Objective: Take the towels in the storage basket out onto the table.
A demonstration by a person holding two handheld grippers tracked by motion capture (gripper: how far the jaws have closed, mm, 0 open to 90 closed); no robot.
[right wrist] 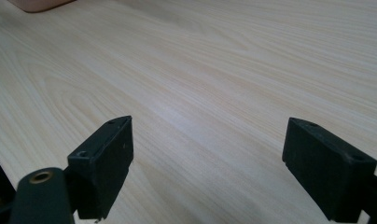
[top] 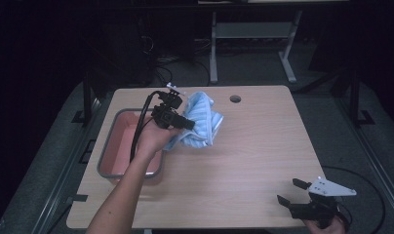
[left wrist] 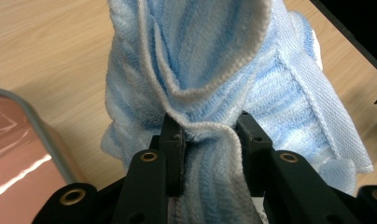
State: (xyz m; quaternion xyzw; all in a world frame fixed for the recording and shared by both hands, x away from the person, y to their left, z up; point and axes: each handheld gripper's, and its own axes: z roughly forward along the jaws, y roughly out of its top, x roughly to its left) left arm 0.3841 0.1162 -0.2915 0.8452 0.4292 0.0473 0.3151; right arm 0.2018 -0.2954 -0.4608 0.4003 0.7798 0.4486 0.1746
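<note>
Your left gripper [top: 187, 123] is pinching the light blue towel [top: 201, 120], its jaws pressed together on a bunched fold with a white hem. In the left gripper view the cloth [left wrist: 214, 84] is gathered between the two black jaws and rises in ribbed folds beyond them, so the grip sits at a crumpled edge rather than a flat corner. From above, the towel hangs in a loose heap off the tips of that gripper, over the far left part of the wooden table [top: 263, 161], just to the right of the pink tray [top: 118, 146]. Whether the bottom of the cloth touches the tabletop, you cannot tell from these pictures.

The tray has a grey rim and lies along the left edge of the table; your left hand [top: 153, 139] and forearm cross its near right corner. In the left gripper view a corner of the tray [left wrist: 23, 154] shows low on the left, close beside the cloth but apart from it.

Your right gripper [top: 288, 191] is at the near right corner of the table, well apart from the towel. Its jaws are spread wide with nothing between them; the right gripper view looks between them [right wrist: 207, 163] across bare wood grain. A round hole [top: 235, 99] sits in the tabletop near the far edge, to the right of the towel.
</note>
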